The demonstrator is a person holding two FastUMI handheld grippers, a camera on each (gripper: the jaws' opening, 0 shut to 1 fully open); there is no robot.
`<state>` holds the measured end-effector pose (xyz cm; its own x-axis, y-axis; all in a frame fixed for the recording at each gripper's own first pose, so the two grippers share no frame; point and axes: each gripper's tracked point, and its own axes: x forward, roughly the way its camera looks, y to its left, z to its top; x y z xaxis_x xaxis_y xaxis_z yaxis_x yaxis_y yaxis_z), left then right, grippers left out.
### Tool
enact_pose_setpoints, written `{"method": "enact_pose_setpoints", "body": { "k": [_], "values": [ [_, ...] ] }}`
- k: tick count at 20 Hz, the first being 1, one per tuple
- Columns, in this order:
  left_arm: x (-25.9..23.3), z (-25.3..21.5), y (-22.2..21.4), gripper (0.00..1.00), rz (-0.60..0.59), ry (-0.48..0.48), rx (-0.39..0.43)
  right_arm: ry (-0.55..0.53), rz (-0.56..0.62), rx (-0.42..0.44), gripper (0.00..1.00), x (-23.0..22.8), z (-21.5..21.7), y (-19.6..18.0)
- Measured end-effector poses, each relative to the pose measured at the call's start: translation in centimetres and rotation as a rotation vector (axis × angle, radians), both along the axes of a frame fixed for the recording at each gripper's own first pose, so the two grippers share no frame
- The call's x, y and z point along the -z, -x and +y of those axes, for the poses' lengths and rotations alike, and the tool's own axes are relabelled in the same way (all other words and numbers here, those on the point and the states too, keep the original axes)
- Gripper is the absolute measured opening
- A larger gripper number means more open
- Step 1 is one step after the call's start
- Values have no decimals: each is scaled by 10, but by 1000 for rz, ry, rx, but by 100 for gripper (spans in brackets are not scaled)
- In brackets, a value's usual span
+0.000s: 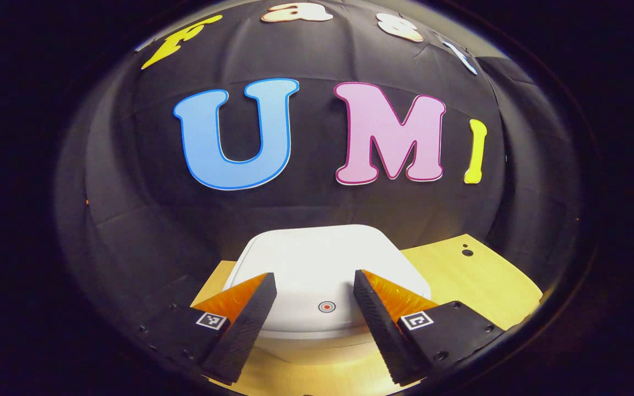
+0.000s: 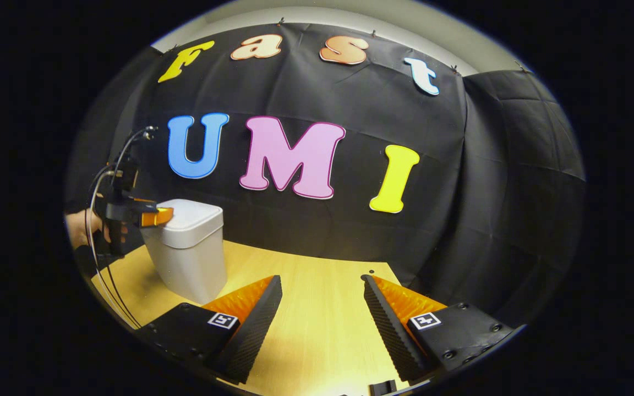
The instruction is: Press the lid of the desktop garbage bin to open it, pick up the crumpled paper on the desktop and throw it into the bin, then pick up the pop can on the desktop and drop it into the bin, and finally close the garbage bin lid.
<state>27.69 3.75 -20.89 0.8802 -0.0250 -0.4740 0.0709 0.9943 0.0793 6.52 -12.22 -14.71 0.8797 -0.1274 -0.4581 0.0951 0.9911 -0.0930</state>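
Both grippers' fingers (image 1: 251,324) are ridged wedges on screwed bases bearing square coded markers (image 2: 426,320).

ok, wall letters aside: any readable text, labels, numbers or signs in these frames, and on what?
No readable words or numbers.
On the bin lid: a small red ring mark, a symbol and no text.
On the left gripper: square black-and-white marker tags, coded patterns and not legible text.
On the right gripper: two more such squares, likewise unreadable.
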Motion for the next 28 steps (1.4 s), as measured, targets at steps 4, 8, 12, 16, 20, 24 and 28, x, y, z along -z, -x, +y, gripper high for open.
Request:
{"method": "enact_pose_setpoints", "body": {
  "k": [4, 8, 12, 16, 20, 24, 28],
  "values": [
    [-1, -1, -1, 99, 0, -31, 1, -28, -9, 7, 97, 1, 13, 11],
    [-16, -1, 14, 99, -38, 21, -25, -26, -45, 6, 97, -12, 20, 12],
    [-53, -7, 52, 95, -178, 59, -69, -35, -64, -5, 97, -21, 28, 12],
    [-105, -31, 122, 95, -270, 105, -72, -65, -104, -16, 97, -37, 46, 18],
    [-133, -55, 205, 94, -315, 225, -118, -112, -175, -20, 97, -55, 68, 36],
    [-145, -64, 251, 94, -343, 206, -90, -65, -152, -110, 96, -46, 88, 54],
    [-156, -52, 269, 95, -383, 152, -117, -69, -128, -144, 87, -44, 97, 68]
  ]
}}
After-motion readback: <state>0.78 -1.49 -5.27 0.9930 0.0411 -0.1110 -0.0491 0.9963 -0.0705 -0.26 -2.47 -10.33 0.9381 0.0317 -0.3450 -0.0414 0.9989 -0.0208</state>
